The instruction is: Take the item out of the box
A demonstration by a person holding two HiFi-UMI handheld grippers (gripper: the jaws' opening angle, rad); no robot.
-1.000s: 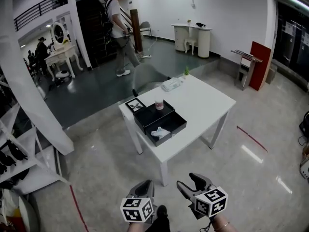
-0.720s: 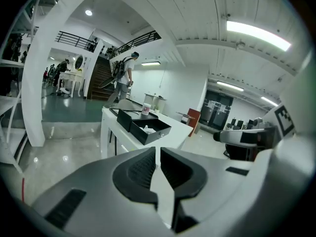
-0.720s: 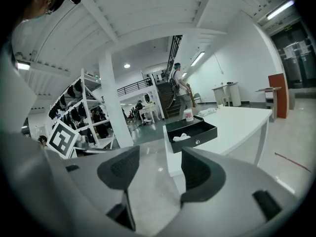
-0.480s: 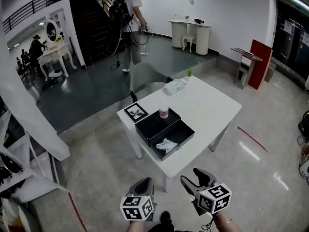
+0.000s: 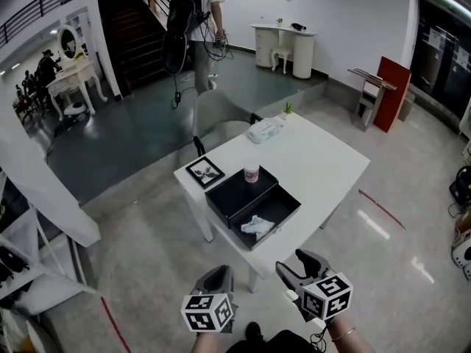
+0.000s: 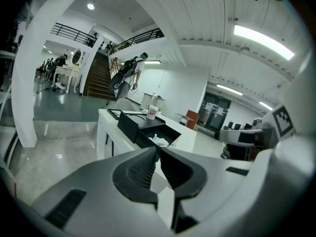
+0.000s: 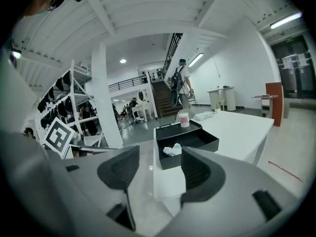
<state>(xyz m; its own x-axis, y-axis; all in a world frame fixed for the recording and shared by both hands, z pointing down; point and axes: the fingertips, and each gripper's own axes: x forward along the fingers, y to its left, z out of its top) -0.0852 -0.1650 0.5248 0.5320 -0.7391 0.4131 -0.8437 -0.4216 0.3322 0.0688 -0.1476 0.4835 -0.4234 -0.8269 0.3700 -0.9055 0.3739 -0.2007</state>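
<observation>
- Left gripper [image 6: 158, 150]: clenched, ribbed pads pressed tip to tip, nothing between them.
- Right gripper [image 7: 161, 155]: released, jaws wide apart, only floor and table edge showing through the gap.
- Both held low and side by side in the head view, left gripper [image 5: 217, 278] just beside right gripper [image 5: 296, 265], well short of the table [image 5: 324, 160].
- Straight ahead of both grippers, at the table's near corner: an open black box [image 5: 274, 206], its dark lid lying flat and touching it on the far side.
- Inside the box, toward its near wall: a crumpled white item [image 5: 257, 226], untouched, well apart from either gripper.
- Seen along the right gripper's jaws, item [image 7: 173, 149] framed just above the gap between the pads.
- Beyond the box from the grippers: a small pink-and-white cup [image 5: 252, 173] standing upright on the lid's far edge.
- Left of the cup, near the table's left corner: a framed picture [image 5: 205, 172] lying flat.
- Farther back on the table: a white packet [image 5: 263, 130] and a small green plant [image 5: 287, 109].
- Behind the table: a grey chair [image 5: 213, 116]; far beyond it, a person with a black backpack [image 5: 193, 13] by the stairs.
</observation>
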